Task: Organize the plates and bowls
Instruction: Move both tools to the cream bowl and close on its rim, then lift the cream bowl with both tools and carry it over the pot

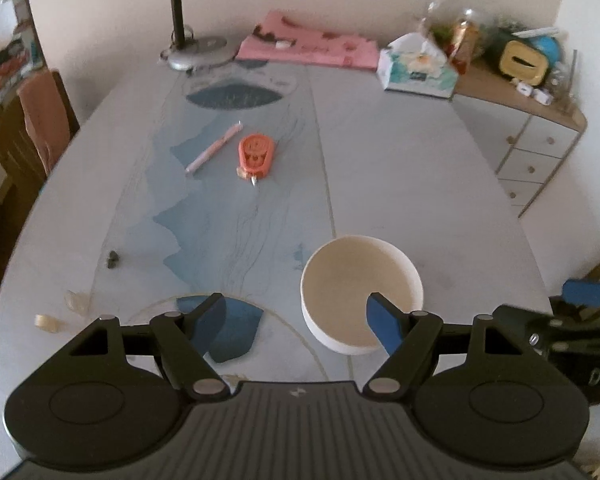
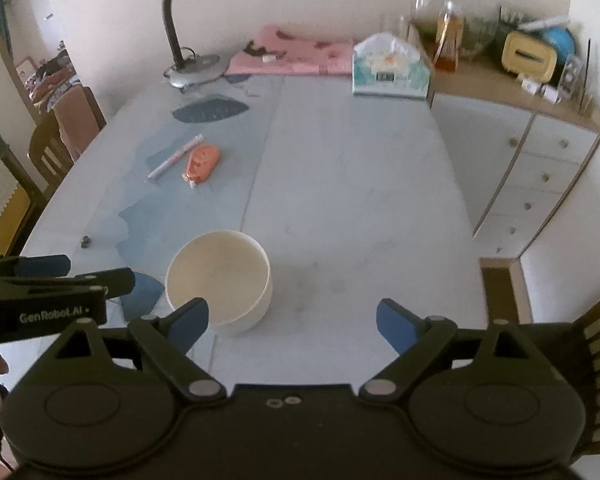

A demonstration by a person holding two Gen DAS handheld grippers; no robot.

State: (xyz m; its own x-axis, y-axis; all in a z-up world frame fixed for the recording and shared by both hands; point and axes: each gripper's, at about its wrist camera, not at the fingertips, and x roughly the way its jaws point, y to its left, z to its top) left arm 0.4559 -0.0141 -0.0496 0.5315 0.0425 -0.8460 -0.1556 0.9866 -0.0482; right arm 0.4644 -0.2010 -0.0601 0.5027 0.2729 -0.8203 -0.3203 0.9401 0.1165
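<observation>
Sitting between open claws (image 1: 296,320): bowl (image 1: 362,296)

Legible txt: "GenRobot.AI", white on black body of left gripper (image 2: 44,270), right wrist view. Partial "DA", white on black body of right gripper (image 1: 590,294), left wrist view; rest cut off. Tissue box (image 2: 390,70) print too blurred to read.

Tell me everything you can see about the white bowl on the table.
The white bowl is round with straight, fairly tall walls and a cream inside, matte, maybe ceramic or plastic. It stands upright and empty on the pale table, near its front edge. Both hand-held grippers are open, one finger of each overlapping its rim in view; contact is unclear.
</observation>
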